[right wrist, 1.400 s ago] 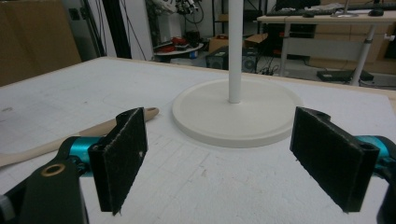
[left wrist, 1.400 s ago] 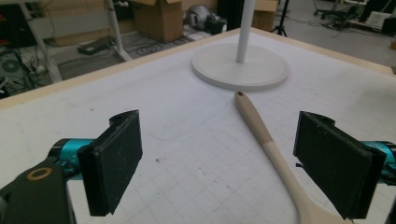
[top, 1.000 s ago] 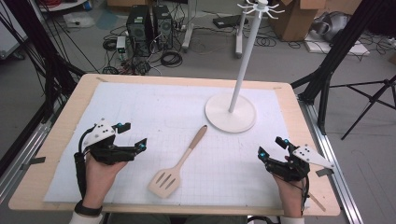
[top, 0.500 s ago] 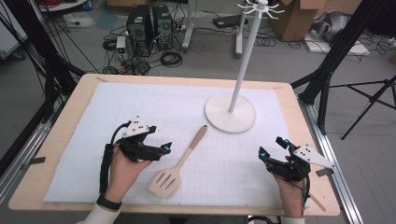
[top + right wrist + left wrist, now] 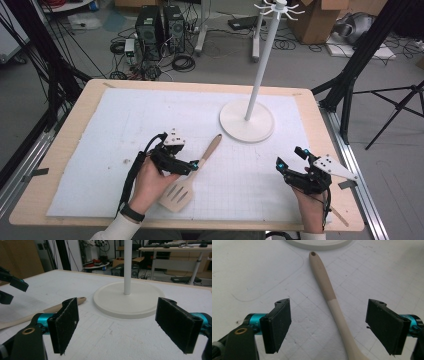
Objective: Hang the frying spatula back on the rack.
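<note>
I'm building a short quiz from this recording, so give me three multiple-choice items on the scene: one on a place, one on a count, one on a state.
1. Where does the spatula lie?
A. On the stand's base
B. On the white mat
C. On the floor

2. How many spatulas are on the table?
A. One
B. Two
C. Three

3. How is the left claw?
A. Shut on the handle
B. Open, jaws either side of the handle
C. Shut, holding nothing

Answers: B, it rests flat on the mat; A, a single one shows; B, both pads stand clear of the handle.
</note>
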